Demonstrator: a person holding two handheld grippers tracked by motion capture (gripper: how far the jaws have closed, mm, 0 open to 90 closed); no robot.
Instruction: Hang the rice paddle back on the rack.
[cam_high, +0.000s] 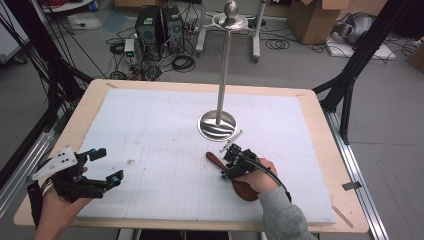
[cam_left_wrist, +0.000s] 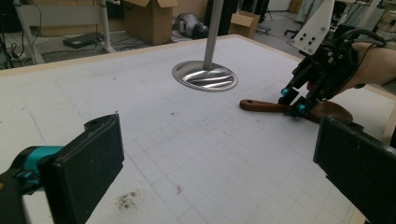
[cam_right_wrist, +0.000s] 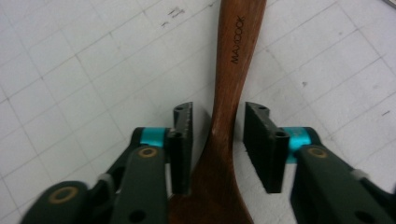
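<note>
The wooden spoon handle reads "MAXCOOK".

Steel stand just beyond spoon

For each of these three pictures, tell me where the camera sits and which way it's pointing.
High view: above the person's side, looking forward and down on the table; both hands, left gripper, right gripper.
Left gripper view: rides the left gripper, looks level across the table at the stand's base; own jaws wide apart.
Right gripper view: looks straight down; jaws flank the wooden spoon, not touching.
All views share the spoon.
</note>
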